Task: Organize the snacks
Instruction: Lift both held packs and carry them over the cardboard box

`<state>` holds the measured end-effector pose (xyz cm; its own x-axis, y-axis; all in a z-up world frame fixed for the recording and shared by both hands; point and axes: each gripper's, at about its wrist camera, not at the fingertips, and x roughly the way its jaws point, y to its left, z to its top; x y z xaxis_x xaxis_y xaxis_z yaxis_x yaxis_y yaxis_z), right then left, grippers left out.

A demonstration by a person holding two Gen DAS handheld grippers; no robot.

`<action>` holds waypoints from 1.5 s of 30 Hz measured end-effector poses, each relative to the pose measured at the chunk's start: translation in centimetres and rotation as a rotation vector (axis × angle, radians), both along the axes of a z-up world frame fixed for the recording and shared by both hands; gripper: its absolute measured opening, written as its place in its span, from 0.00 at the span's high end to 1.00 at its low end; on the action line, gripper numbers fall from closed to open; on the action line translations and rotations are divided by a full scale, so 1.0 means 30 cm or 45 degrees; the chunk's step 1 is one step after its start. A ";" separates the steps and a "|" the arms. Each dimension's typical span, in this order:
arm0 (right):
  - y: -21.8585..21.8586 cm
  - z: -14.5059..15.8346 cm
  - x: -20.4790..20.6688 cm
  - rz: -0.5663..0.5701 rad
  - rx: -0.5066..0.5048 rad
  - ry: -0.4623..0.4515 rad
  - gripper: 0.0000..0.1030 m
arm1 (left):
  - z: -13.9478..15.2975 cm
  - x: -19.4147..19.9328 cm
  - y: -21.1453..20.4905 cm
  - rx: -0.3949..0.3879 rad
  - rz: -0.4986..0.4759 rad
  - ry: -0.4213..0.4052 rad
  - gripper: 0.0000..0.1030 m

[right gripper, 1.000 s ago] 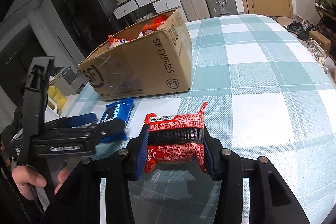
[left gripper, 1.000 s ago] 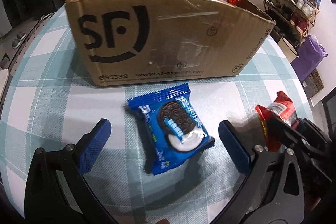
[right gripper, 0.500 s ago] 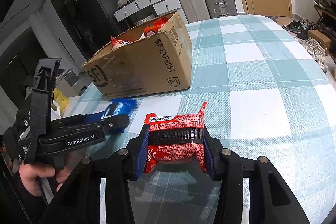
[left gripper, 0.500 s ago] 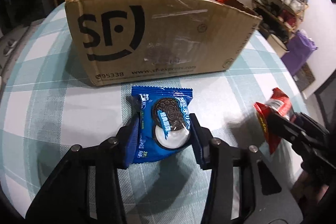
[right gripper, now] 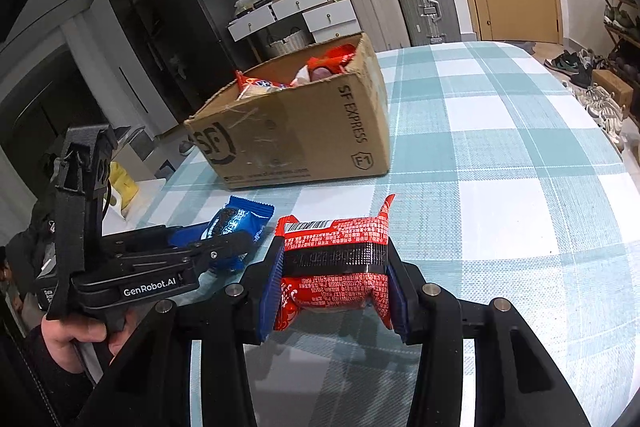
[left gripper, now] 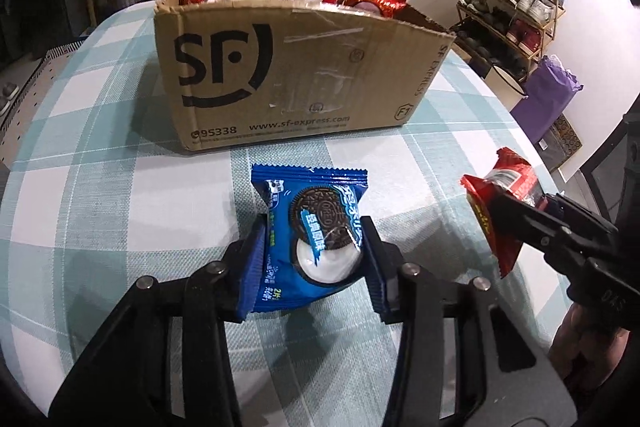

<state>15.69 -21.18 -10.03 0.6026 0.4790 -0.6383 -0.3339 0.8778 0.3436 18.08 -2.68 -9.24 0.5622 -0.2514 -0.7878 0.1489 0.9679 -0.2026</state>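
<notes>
Two hand-held grippers each carried a snack above a table (left gripper: 100,211) covered in a teal-and-white checked cloth. The left gripper (left gripper: 316,255), whose jaws had just been closing, was clamped on a blue cookie packet (left gripper: 312,239), its blue pads pressing the wrapper's two sides; the packet was raised clear of the cloth. The right gripper (right gripper: 334,279) had its jaws clamped on a red snack packet (right gripper: 336,267), also held off the cloth, nearer the table's right edge. An open cardboard box (left gripper: 288,75) stood toward the far edge of the table, just beyond the blue packet, with red and pale wrappers showing above its rim. A person's hand (right gripper: 76,343) gripped the left gripper's handle at the near left corner.
</notes>
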 end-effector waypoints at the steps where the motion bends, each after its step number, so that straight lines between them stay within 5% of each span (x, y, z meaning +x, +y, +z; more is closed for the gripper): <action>1: 0.002 0.003 -0.003 0.001 0.002 -0.001 0.56 | 0.010 -0.010 0.000 -0.003 -0.003 -0.005 0.60; 28: 0.123 0.244 0.013 0.081 -0.030 -0.133 0.56 | 0.390 -0.069 0.155 0.017 -0.047 -0.236 0.60; 45: 0.183 0.424 0.198 0.125 -0.039 -0.206 0.56 | 0.545 0.141 0.197 -0.020 -0.065 -0.259 0.60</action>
<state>21.64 -15.70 2.70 0.6498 0.5223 -0.5522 -0.4670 0.8476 0.2521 22.32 3.24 7.11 0.6956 -0.2954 -0.6549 0.2373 0.9549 -0.1787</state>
